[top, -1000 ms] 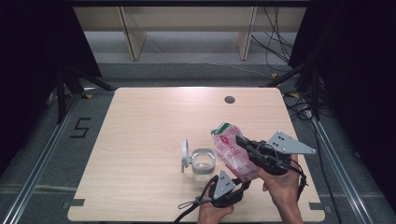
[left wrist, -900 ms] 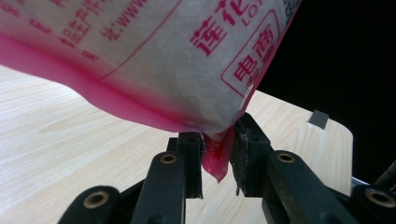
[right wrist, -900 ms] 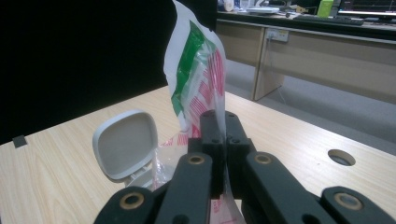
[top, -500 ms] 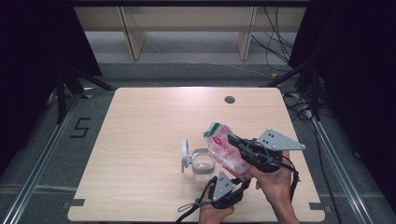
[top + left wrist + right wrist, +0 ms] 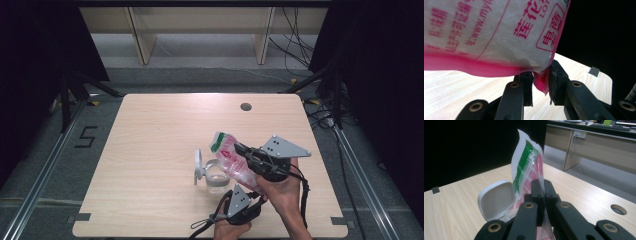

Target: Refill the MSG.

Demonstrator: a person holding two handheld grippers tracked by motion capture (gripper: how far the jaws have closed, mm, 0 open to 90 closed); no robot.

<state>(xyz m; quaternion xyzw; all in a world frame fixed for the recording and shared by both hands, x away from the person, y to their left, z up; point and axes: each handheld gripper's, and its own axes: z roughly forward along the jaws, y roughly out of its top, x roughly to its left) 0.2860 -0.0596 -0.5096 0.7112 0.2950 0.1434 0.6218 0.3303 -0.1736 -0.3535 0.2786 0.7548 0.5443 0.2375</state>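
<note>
Wooden table [image 5: 150, 150], both jaws pinching bag [image 5: 232, 160], lid [image 5: 496, 203] beside it

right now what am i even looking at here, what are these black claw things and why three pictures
A person sits at a wooden table holding a hand-operated claw in each hand. The high view looks down from above; the other two pictures come from small cameras riding on each claw, looking along its black jaws.

The right claw is clamped shut on a plastic bag with red print and a green strip. The left claw pinches the bag's pink bottom corner. Together they hold the bag tilted above a clear container, whose white lid stands open.
</note>
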